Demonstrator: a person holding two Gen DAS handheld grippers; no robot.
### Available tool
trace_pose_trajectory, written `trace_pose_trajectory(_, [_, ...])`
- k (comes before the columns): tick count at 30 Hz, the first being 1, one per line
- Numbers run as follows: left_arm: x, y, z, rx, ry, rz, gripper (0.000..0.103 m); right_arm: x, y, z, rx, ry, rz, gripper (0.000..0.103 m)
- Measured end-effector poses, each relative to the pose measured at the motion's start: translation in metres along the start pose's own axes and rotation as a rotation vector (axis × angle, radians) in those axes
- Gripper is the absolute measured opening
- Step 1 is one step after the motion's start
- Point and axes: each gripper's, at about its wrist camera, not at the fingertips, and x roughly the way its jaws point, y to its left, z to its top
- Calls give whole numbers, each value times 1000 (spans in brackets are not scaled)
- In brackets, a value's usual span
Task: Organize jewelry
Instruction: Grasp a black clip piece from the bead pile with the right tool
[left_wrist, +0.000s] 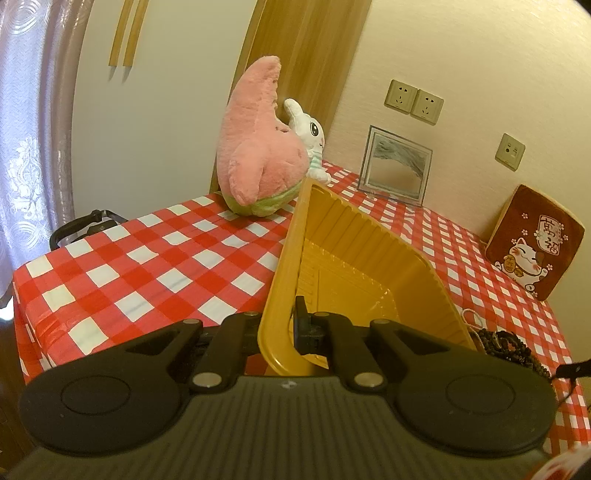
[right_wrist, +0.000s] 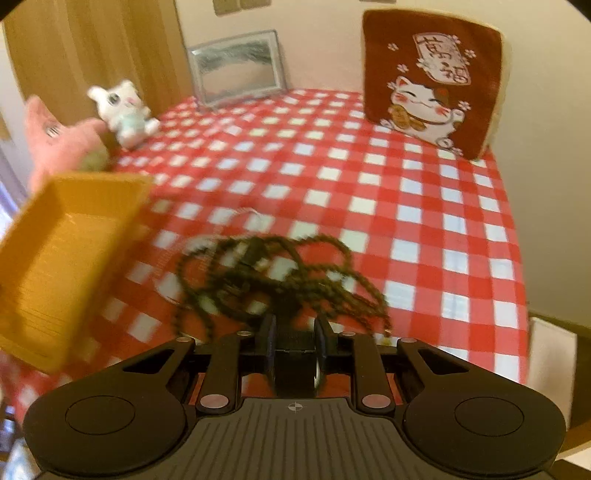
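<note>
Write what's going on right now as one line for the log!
left gripper: shut on yellow tray, tilted | right gripper: by dark bead strands, grip unclear | beads outside tray on checked tablecloth

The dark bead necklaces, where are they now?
In the right wrist view the dark bead necklaces lie tangled on the checked tablecloth, right of the yellow tray.

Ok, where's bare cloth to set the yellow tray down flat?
The widest bare cloth is mid-table, between the dark bead strands and the lucky-cat cushion. Also open: the near-left area before the pink plush. Crowded: the beads beside the yellow tray, and the back edge.
</note>
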Motion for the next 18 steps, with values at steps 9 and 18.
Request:
trace_pose_trajectory(9, [-1,0,0,-3,1,-1,5,-13,28,23,-35,-39,104,0])
trace_pose_trajectory(18, [-1,1,-2,-12,1,-1,5,-15,15,-13,-153,60,80,66])
